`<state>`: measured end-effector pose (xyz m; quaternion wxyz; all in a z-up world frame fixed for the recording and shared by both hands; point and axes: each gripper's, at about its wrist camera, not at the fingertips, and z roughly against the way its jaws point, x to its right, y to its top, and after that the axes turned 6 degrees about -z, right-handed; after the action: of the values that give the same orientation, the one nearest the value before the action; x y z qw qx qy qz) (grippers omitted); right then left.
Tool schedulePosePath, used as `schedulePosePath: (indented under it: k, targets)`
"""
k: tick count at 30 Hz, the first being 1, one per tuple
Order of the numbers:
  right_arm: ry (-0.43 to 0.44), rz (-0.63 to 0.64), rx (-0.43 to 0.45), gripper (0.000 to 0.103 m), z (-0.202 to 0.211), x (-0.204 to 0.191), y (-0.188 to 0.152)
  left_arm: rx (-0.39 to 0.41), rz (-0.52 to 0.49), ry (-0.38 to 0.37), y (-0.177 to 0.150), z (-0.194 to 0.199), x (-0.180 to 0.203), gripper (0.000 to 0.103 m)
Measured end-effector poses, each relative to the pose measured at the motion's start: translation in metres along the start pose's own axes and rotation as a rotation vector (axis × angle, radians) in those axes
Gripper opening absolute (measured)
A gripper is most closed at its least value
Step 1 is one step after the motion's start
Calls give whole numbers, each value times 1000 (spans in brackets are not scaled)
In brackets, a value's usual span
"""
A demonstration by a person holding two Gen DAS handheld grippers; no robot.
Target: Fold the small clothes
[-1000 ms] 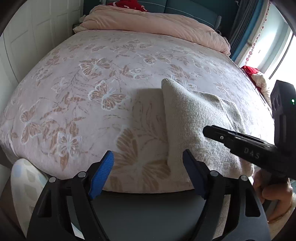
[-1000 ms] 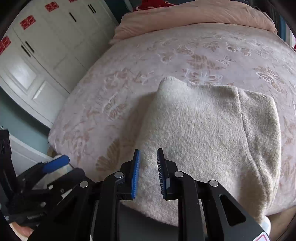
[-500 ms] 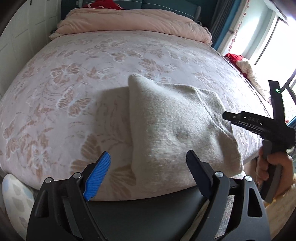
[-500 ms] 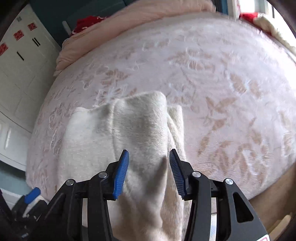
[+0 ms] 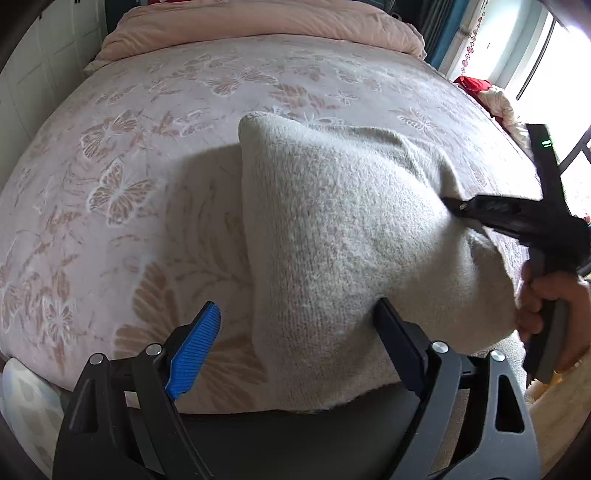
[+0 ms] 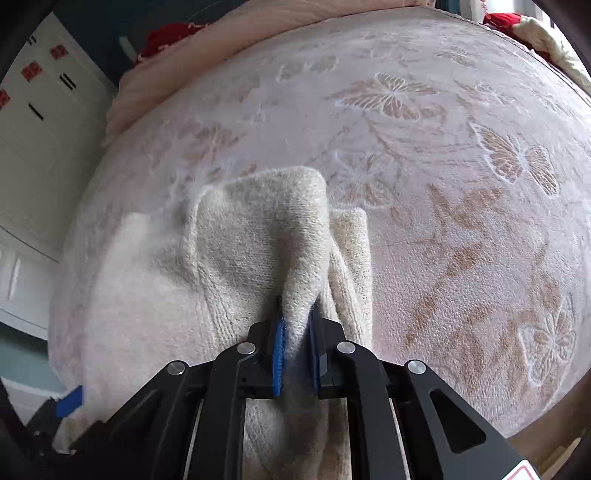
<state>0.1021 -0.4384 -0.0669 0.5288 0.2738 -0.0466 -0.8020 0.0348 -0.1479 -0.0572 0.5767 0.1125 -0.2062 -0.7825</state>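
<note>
A cream knitted garment [image 5: 351, 229] lies folded near the front edge of the bed; it also shows in the right wrist view [image 6: 236, 266]. My left gripper [image 5: 295, 332] is open, its jaws straddling the garment's near left corner without closing. My right gripper [image 6: 295, 332] is shut on a pinched ridge of the garment's right edge. In the left wrist view the right gripper [image 5: 458, 206] reaches in from the right and bites into the knit.
The bed [image 5: 184, 110] has a pink cover with butterfly patterns. A rolled pink duvet [image 5: 258, 26] lies at its far end. White wardrobe doors [image 6: 33, 122] stand to the left. Red and cream clothes [image 5: 491, 96] lie at the bed's right by the window.
My right gripper swung to the garment's right edge and closed from open onto a fold of the knit. My left gripper moved closer to the near left corner, still open.
</note>
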Motion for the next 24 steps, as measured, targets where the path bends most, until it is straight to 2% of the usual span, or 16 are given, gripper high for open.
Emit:
schedulePosePath:
  k: [3, 6, 10, 11, 12, 13, 14, 16, 18, 21, 22, 24]
  targets:
    - [47, 8, 112, 11, 54, -13, -5, 44, 3, -13, 5, 17, 0, 82]
    - [70, 87, 111, 11, 78, -32, -22, 99, 4, -33, 16, 31, 4, 82]
    - [2, 152, 31, 11, 58, -36, -50, 98, -43, -62, 27, 26, 24, 82]
    - [-28, 154, -6, 11, 42, -32, -55, 78, -57, -59, 27, 19, 28, 82]
    - [-60, 161, -29, 5, 25, -27, -64, 48, -69, -55, 27, 8, 31, 82]
    - [-70, 159, -45, 4, 11, -21, -67, -3, -67, -50, 24, -8, 32, 82]
    - [-50, 132, -41, 4, 9, -16, -66, -20, -66, -41, 22, -16, 34, 82]
    - [-15, 89, -29, 4, 28, -19, -59, -5, -83, -6, 20, -17, 35, 82]
    - [-21, 121, 16, 5, 46, -26, -59, 1, -87, -10, 20, -12, 35, 82]
    - [-87, 168, -49, 4, 24, -21, -69, -3, -78, -6, 19, -14, 33, 83]
    - [-91, 163, -70, 3, 15, -16, -72, -5, -77, -5, 20, -14, 34, 83]
    - [-54, 111, -44, 5, 27, -14, -71, -1, -72, -11, 21, -7, 35, 83]
